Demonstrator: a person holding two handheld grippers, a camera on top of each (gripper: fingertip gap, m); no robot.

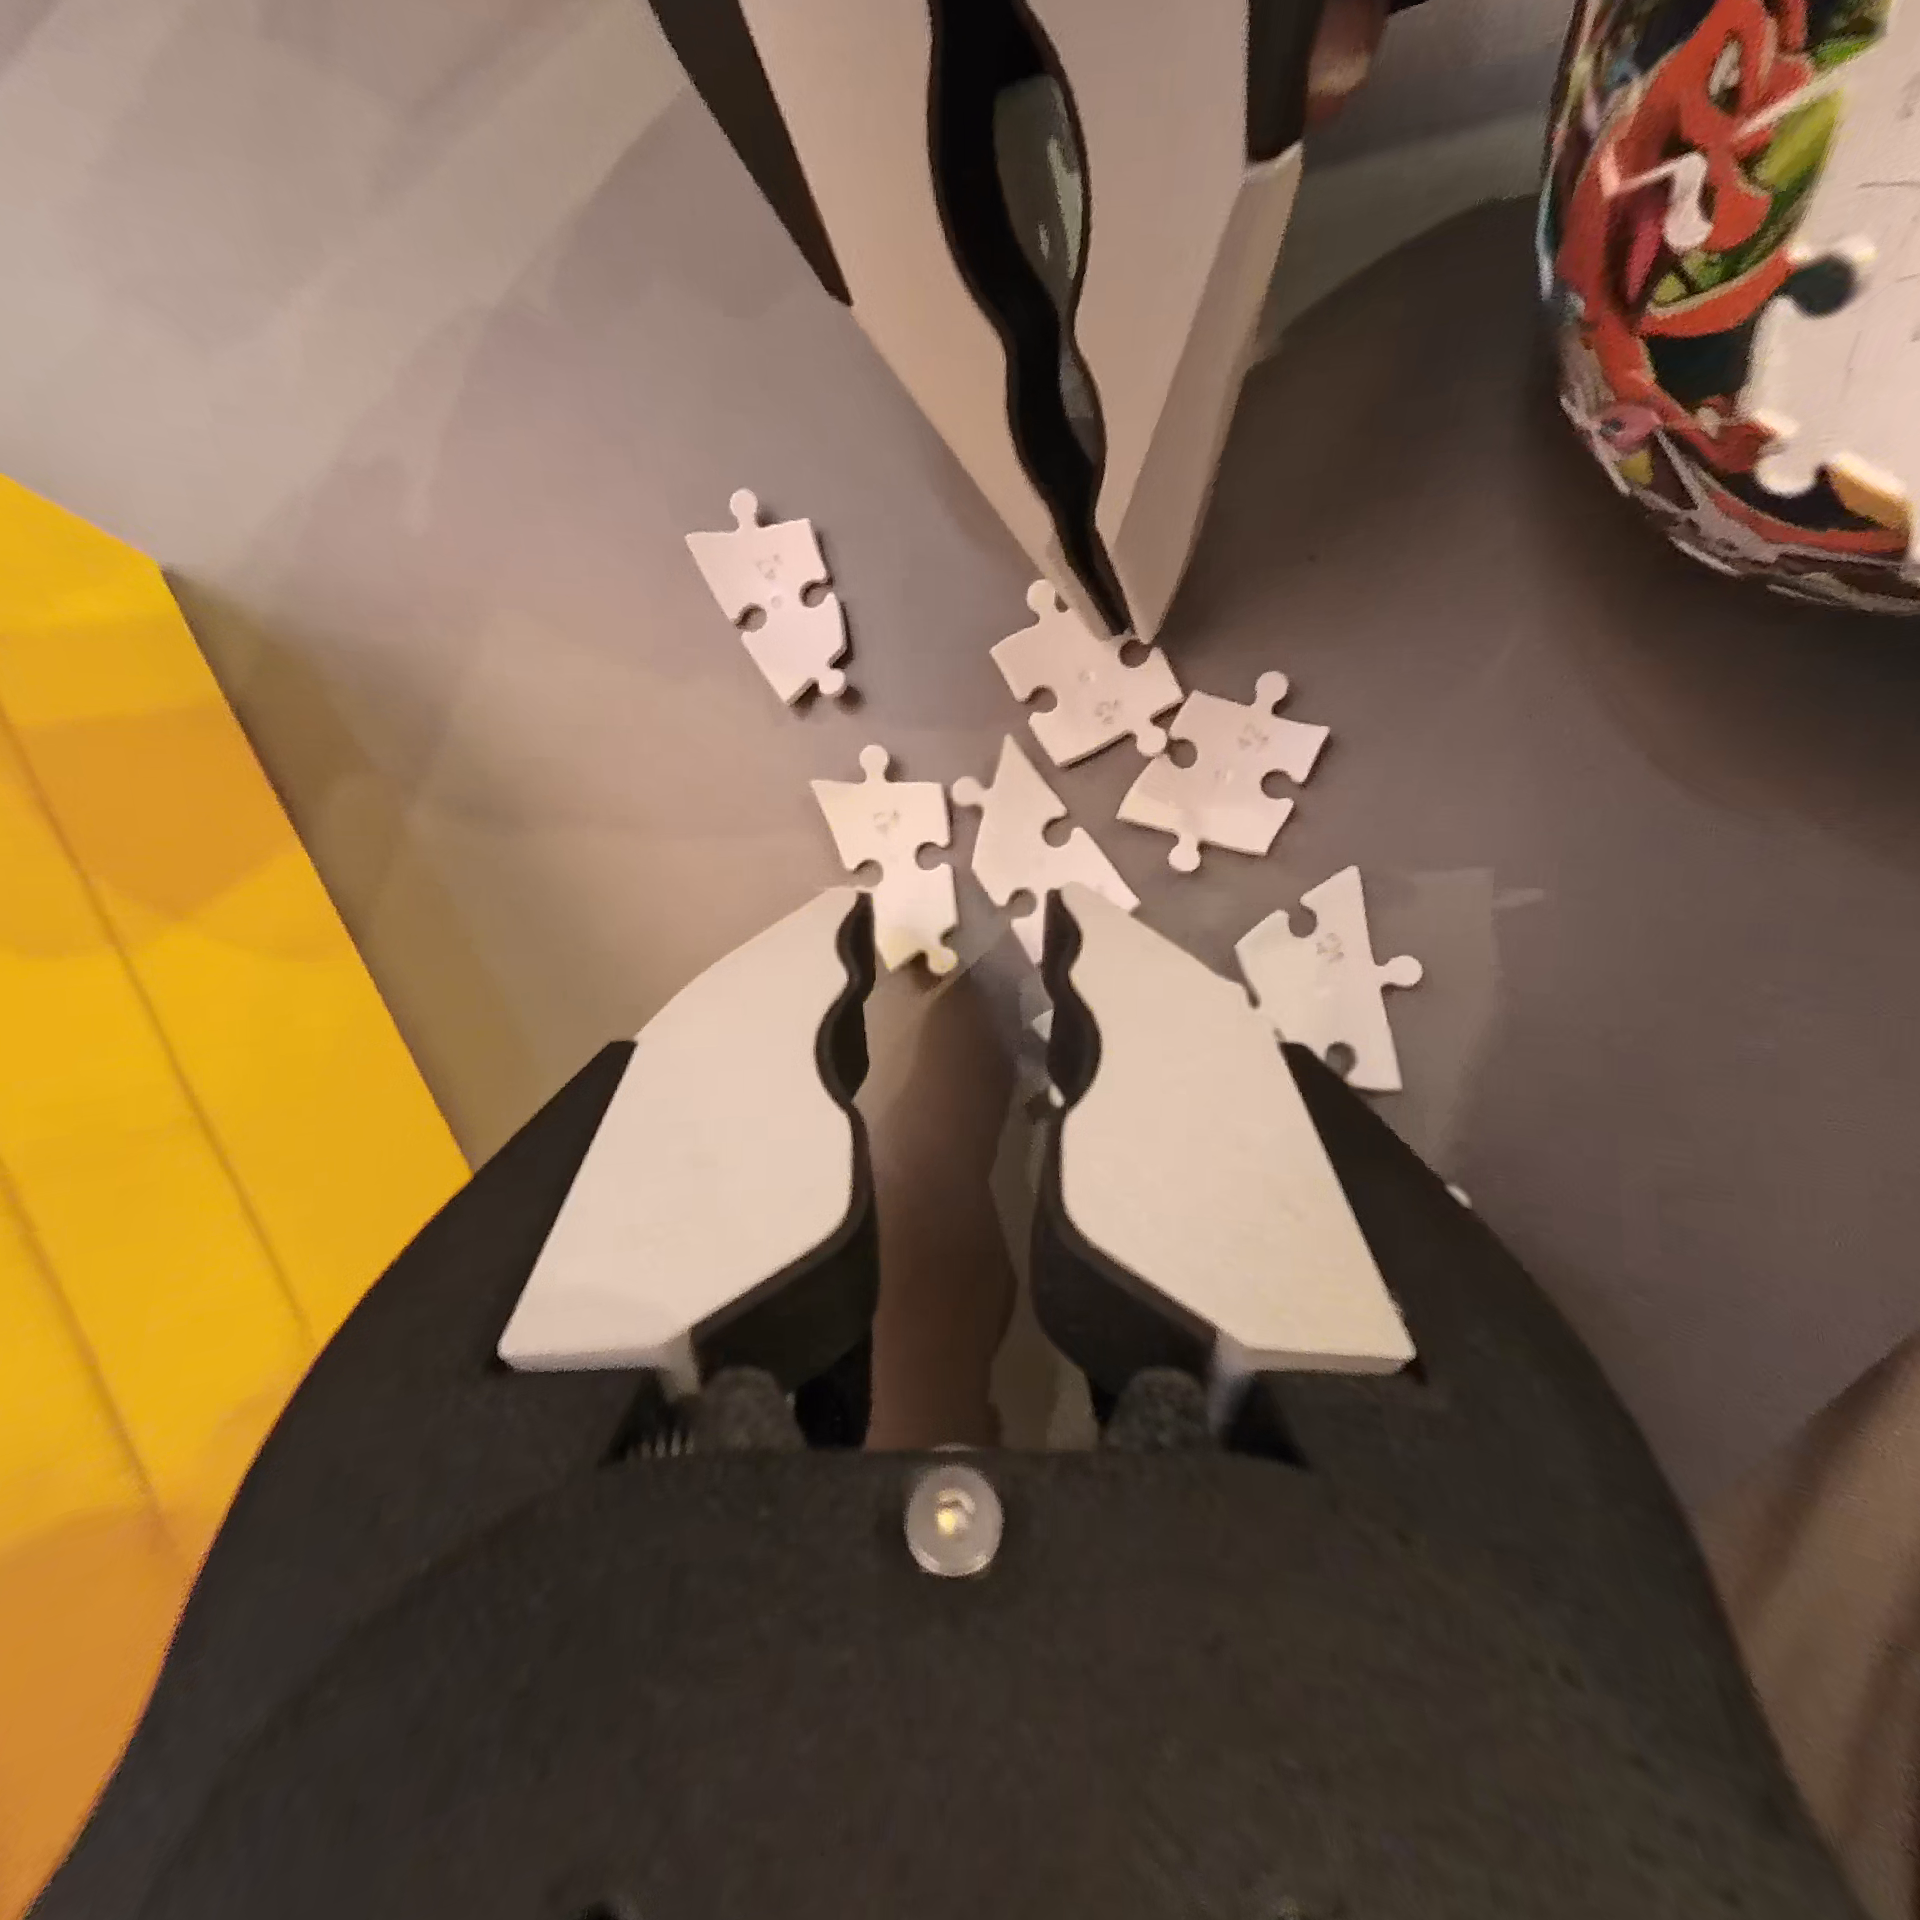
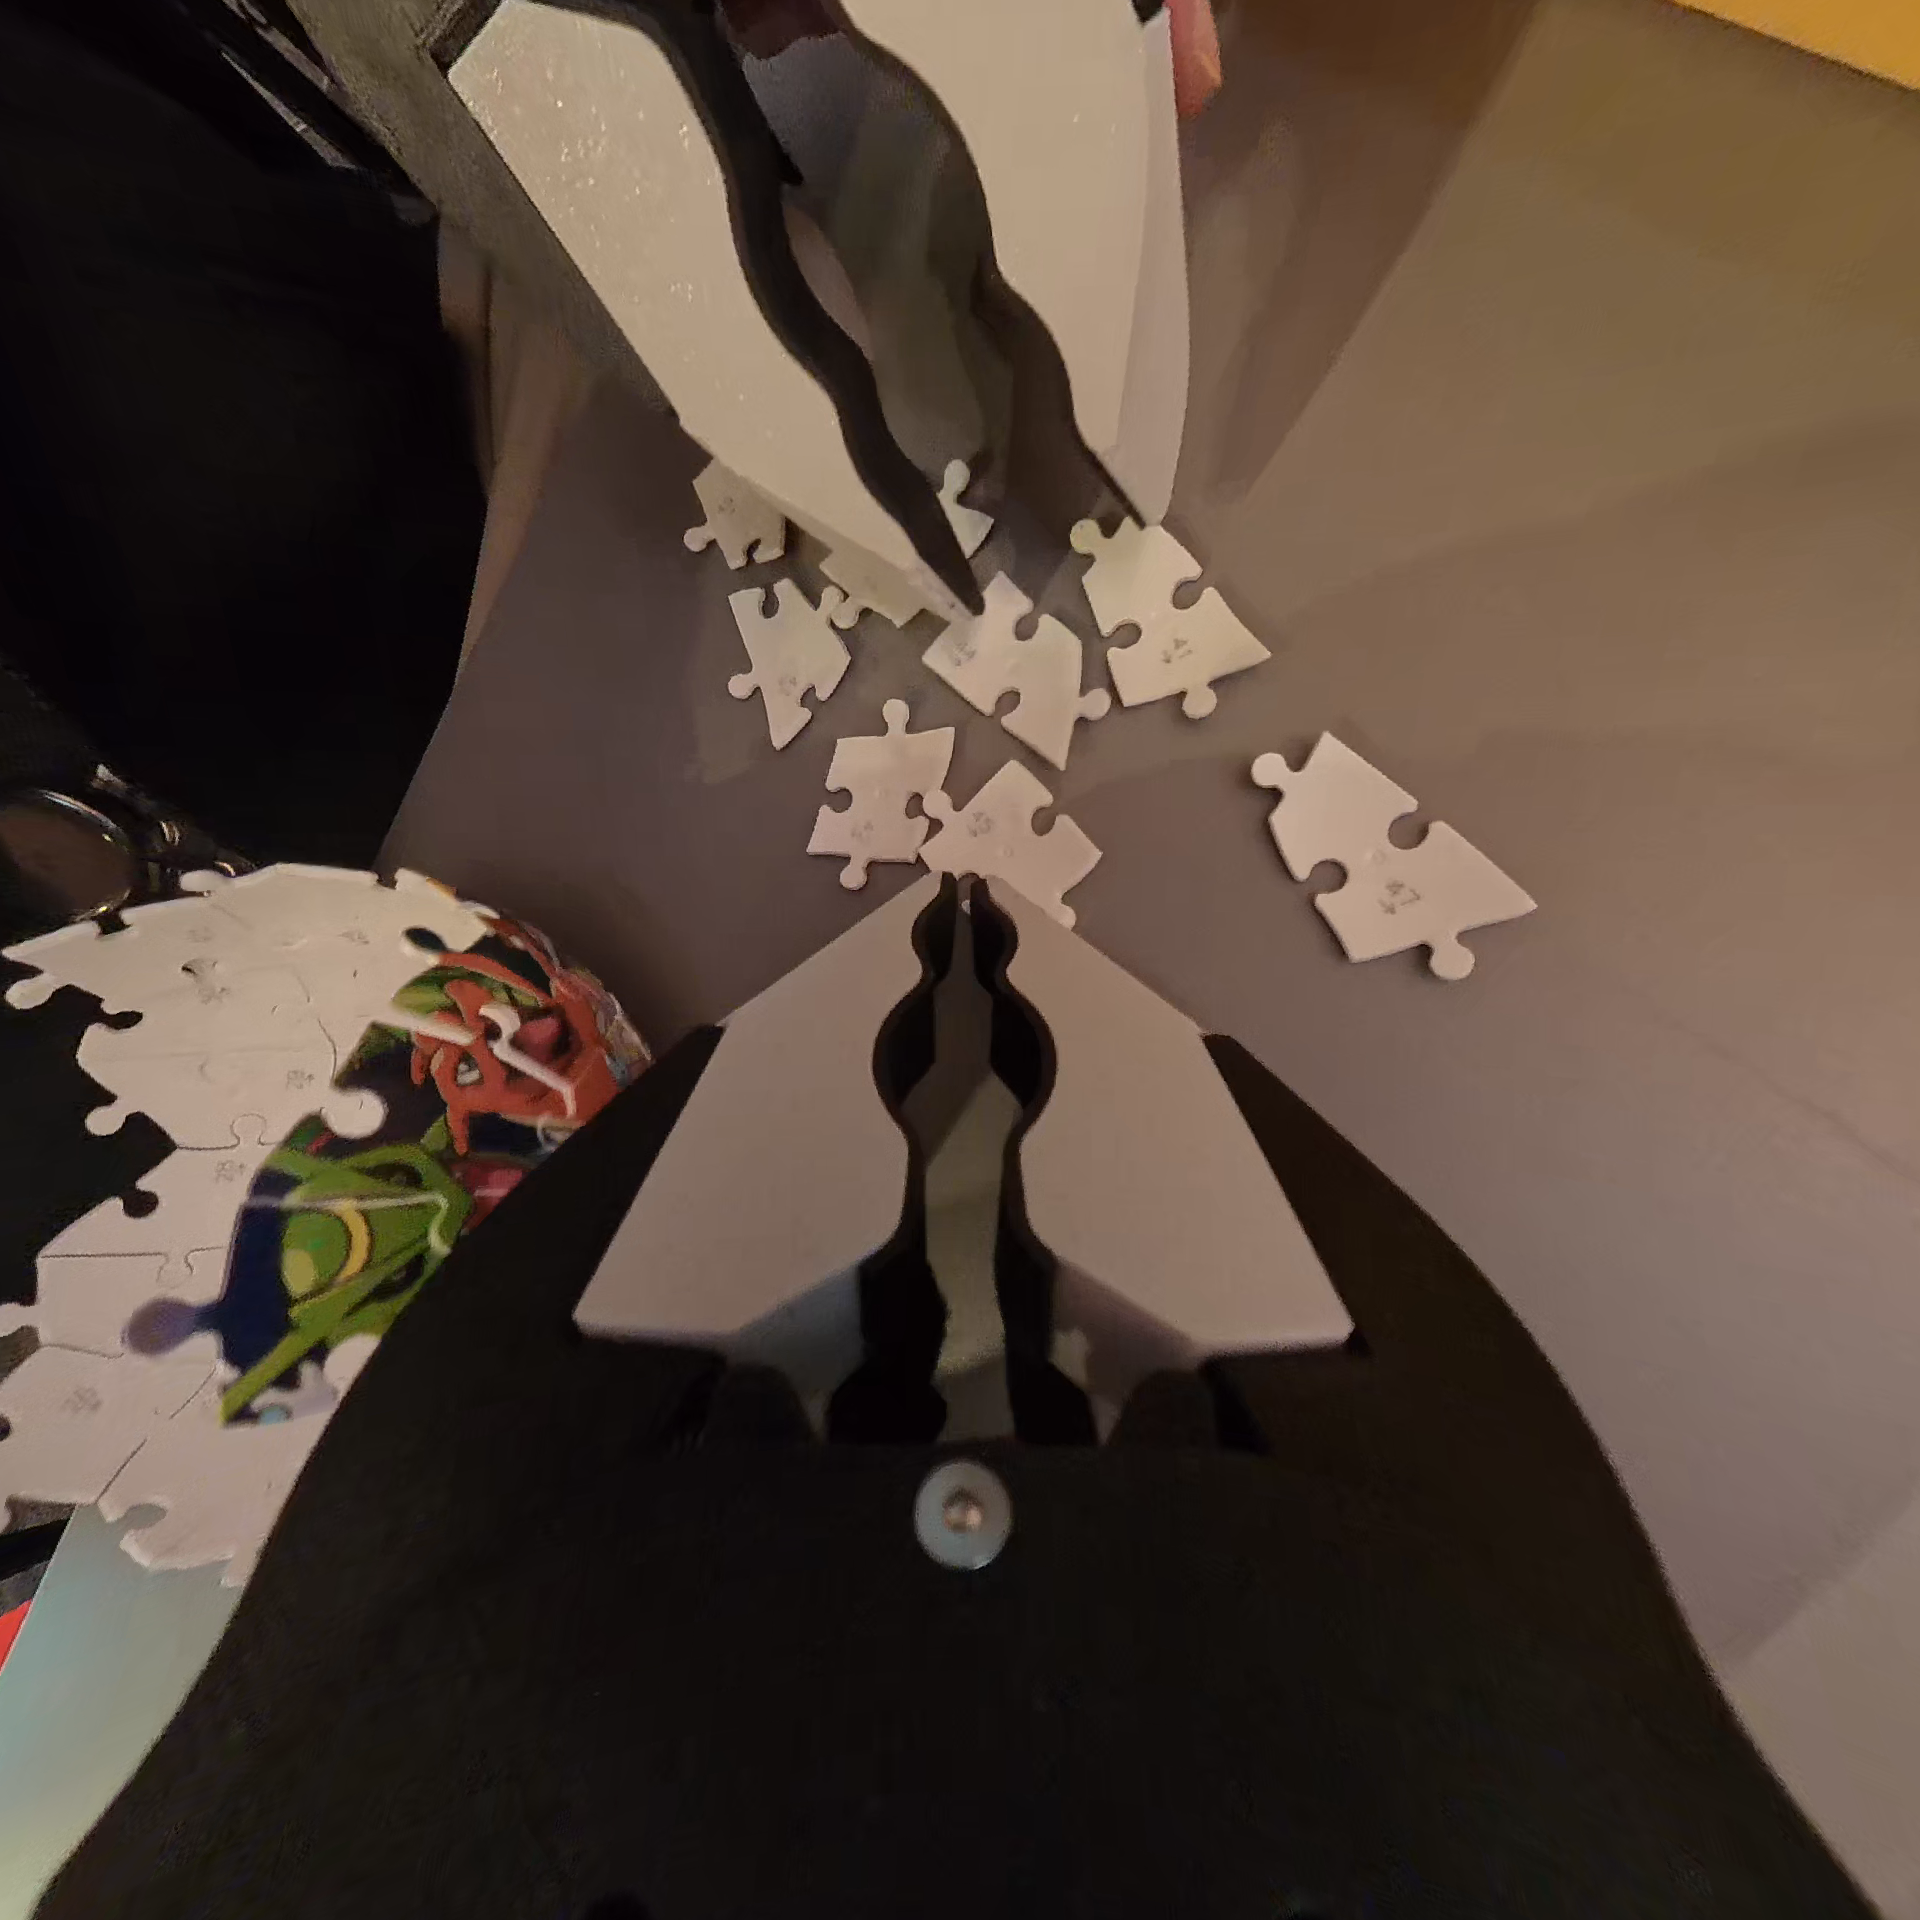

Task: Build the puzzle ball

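Note:
Several white puzzle pieces lie face down on the grey table (image 1: pixel 416 520), among them a lone one (image 1: pixel 774 608), which also shows in the right wrist view (image 2: pixel 1392 862). My left gripper (image 1: pixel 951 914) is open and low over the pile, straddling two pieces (image 1: pixel 899 862) (image 1: pixel 1023 831). It also shows in the right wrist view (image 2: pixel 1049 561). My right gripper (image 2: pixel 961 883) is shut, its tips at the edge of a piece (image 2: pixel 1003 826). I cannot tell whether it pinches the piece. The colourful, partly built puzzle ball (image 1: pixel 1714 312) (image 2: pixel 312 1143) stands beside it, open with a white inside.
A yellow flat object (image 1: pixel 156 935) lies at the left edge of the left wrist view and shows at the top right of the right wrist view (image 2: pixel 1818 31). A dark area (image 2: pixel 208 468) lies beyond the ball. Left tips to right tips: about 6 cm.

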